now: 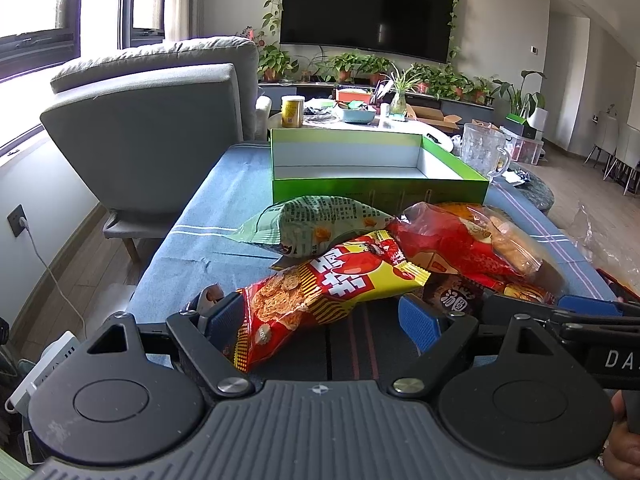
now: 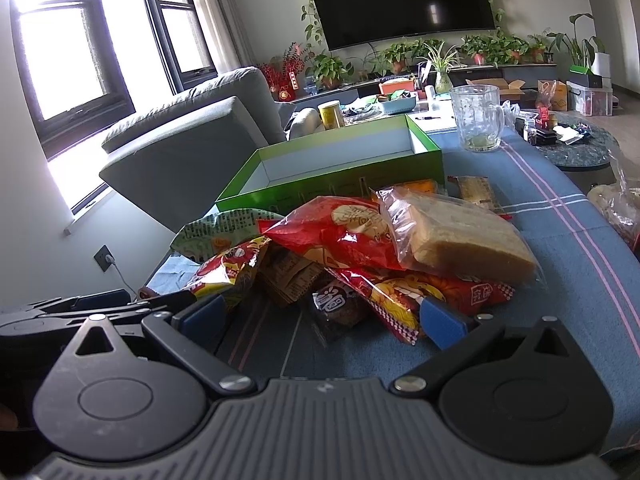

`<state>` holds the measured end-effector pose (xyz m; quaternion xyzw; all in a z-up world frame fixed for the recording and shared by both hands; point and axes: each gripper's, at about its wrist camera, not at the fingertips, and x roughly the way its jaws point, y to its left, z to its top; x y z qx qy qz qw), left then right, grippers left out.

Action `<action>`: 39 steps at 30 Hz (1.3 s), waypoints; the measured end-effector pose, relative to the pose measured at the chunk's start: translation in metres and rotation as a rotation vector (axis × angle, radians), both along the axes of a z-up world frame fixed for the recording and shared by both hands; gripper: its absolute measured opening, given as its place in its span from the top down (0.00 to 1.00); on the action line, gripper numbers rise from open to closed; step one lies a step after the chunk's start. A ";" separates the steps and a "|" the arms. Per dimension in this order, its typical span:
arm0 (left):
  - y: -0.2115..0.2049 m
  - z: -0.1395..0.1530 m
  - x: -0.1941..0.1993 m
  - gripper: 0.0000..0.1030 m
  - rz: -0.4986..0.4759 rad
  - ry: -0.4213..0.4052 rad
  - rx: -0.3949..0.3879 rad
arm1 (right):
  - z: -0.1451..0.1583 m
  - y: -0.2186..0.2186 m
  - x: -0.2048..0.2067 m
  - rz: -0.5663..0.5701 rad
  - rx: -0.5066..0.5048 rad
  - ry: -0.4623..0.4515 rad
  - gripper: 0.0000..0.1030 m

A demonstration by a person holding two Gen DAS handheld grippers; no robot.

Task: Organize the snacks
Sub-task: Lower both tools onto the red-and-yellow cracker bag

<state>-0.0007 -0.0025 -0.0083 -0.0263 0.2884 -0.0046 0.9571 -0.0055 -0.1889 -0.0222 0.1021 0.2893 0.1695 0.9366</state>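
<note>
The left gripper (image 1: pixel 326 320) sits low at 6 o'clock of its view, level with the blue striped tablecloth (image 1: pixel 208 240). Its blue-padded fingers (image 1: pixel 418 322) are spread wide and straddle the lower end of the red-and-yellow cracker bag (image 1: pixel 320 292); the left pad appears to touch the bag, the right pad stands clear, so nothing is gripped. This bag is probably the first pick because it lies nearest, on the pile's near edge. Behind it, at 12 o'clock, lie the pale green printed snack bag (image 1: pixel 312 220) and, toward 2 o'clock, the red crinkled snack bag (image 1: pixel 452 244).

The empty green-sided cardboard tray with white interior (image 1: pixel 452 160) stands beyond the pile, open side up, presumably to receive the snacks.

The right gripper (image 2: pixel 324 314) also rests low and level, fingers released and apart around a small dark brown wrapped snack (image 2: pixel 336 304), without contact visible. The clear bag holding a tan cake block (image 2: pixel 460 236) tops the pile at 1 o'clock.
</note>
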 end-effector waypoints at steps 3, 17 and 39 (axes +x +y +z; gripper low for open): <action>0.001 -0.001 0.001 0.20 0.004 0.003 0.000 | 0.000 0.000 0.000 0.001 0.000 0.001 0.01; 0.001 -0.003 0.001 0.20 0.010 0.006 -0.001 | -0.001 0.001 0.001 0.001 0.001 0.011 0.01; 0.073 -0.010 0.006 0.24 0.164 0.008 -0.067 | 0.009 0.070 0.072 0.233 0.003 0.107 0.01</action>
